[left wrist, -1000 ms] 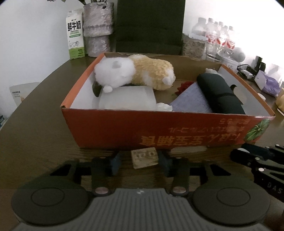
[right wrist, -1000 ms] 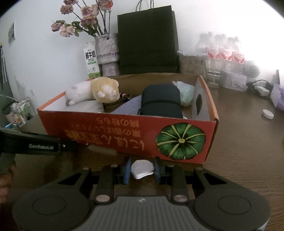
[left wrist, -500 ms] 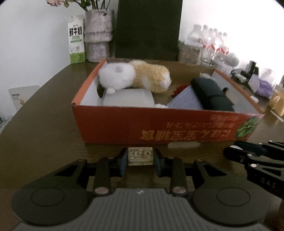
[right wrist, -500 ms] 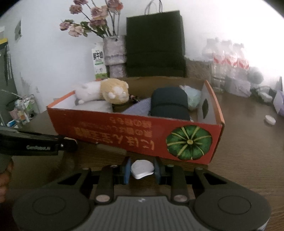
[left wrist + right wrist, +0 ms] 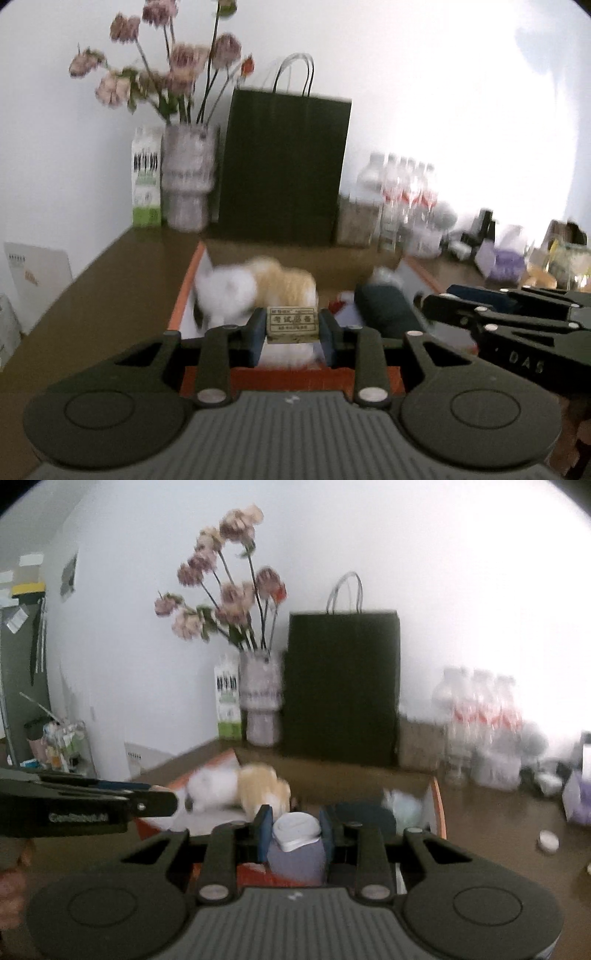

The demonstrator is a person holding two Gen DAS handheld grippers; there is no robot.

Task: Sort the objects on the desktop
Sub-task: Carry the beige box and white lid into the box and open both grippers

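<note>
Eraser (image 5: pixel 292 324) – a small tan labelled block – sits pinched in the left gripper (image 5: pixel 291 338), held above the near edge of the orange box (image 5: pixel 184 295). Right of it, the right gripper (image 5: pixel 295 830) pinches a white cap (image 5: pixel 297 830) over the same box. Both look mid-carry – next, each must move further in over the box and let go.

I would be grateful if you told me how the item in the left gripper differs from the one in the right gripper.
The eraser in the left gripper is a tan rectangular block with printed characters on its face; the white cap in the right gripper is rounded, plain and unprinted. The eraser has sharp corners; the white cap has a curved outline. Both are small, clamped between blue pads, and held in front of the orange box.
</note>
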